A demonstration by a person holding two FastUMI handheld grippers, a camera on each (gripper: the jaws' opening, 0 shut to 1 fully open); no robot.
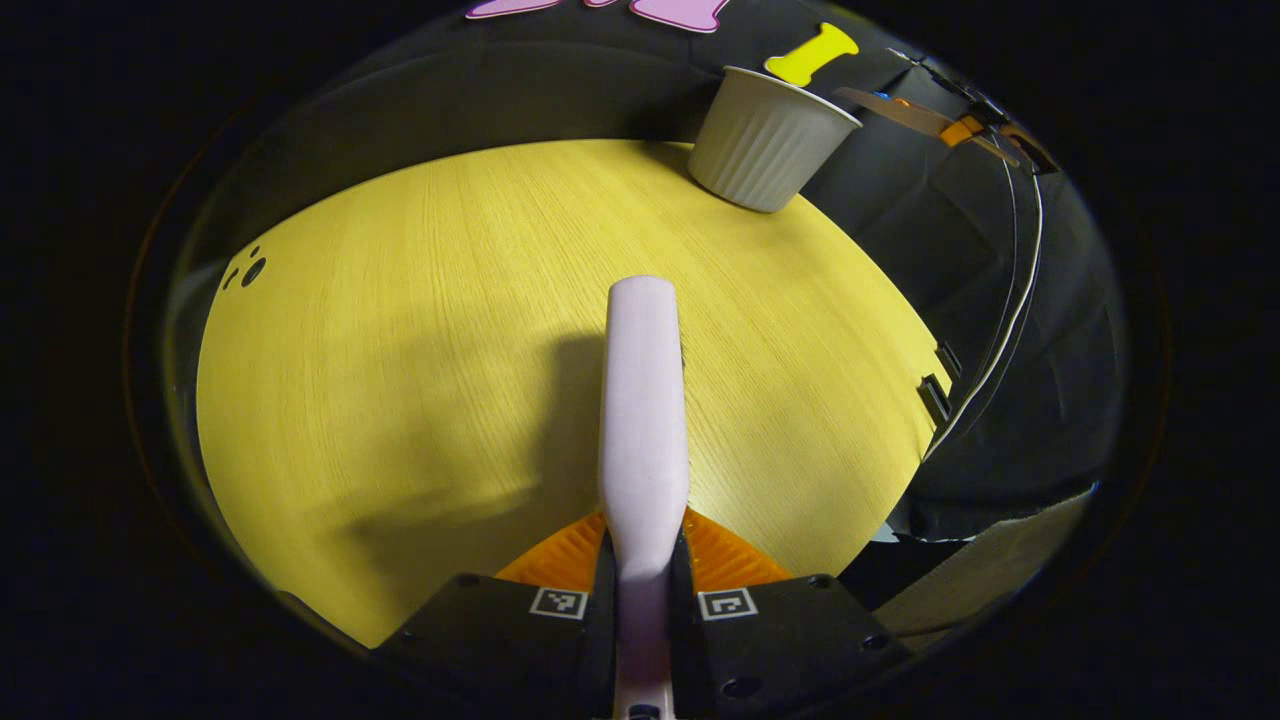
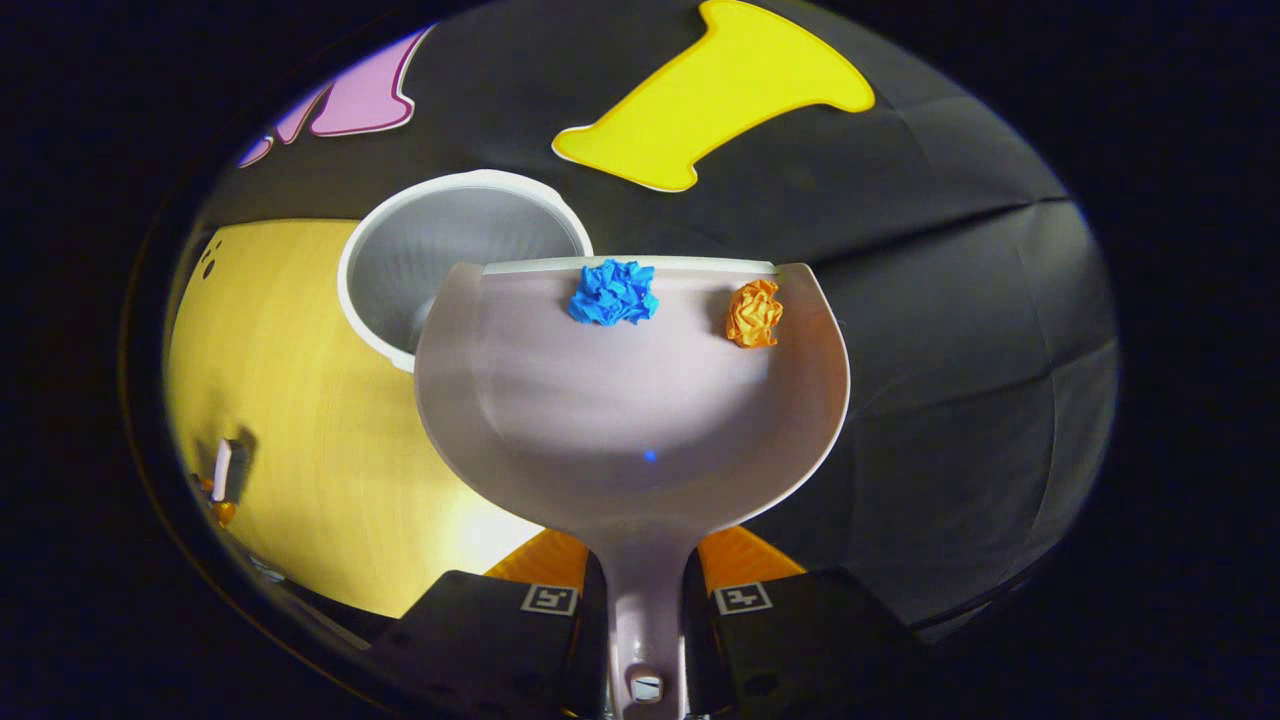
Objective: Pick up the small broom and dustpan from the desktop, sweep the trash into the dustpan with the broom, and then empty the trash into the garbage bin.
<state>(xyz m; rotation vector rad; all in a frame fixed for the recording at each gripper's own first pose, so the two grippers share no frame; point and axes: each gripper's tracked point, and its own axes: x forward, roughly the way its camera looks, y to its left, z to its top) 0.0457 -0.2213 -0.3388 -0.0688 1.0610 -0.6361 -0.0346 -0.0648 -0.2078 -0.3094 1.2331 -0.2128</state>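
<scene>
You are holding the dustpan (image 2: 632, 400) by its stem in the right gripper (image 2: 644, 600), both fingers pressing on the stem, and the pan is hanging in the air with its lip near the bin (image 2: 440, 270), partly in front of the bin's rim. A blue wad (image 2: 613, 292) and an orange wad (image 2: 755, 313) are lying against the far lip, so you are at the emptying step. The left gripper (image 1: 642, 590) is clamping the broom (image 1: 643, 400) handle, which is pointing out over the desk (image 1: 400, 350), well apart from the bin (image 1: 768, 140) at the far edge.

The pan is sitting somewhat right of the bin's mouth. Judging from this, you are wanting to shift it left until the lip is hanging over the opening before tipping. The orange wad is lying near the right wall and looks likeliest to fall outside. Tip slowly, keeping the broom parked clear.
</scene>
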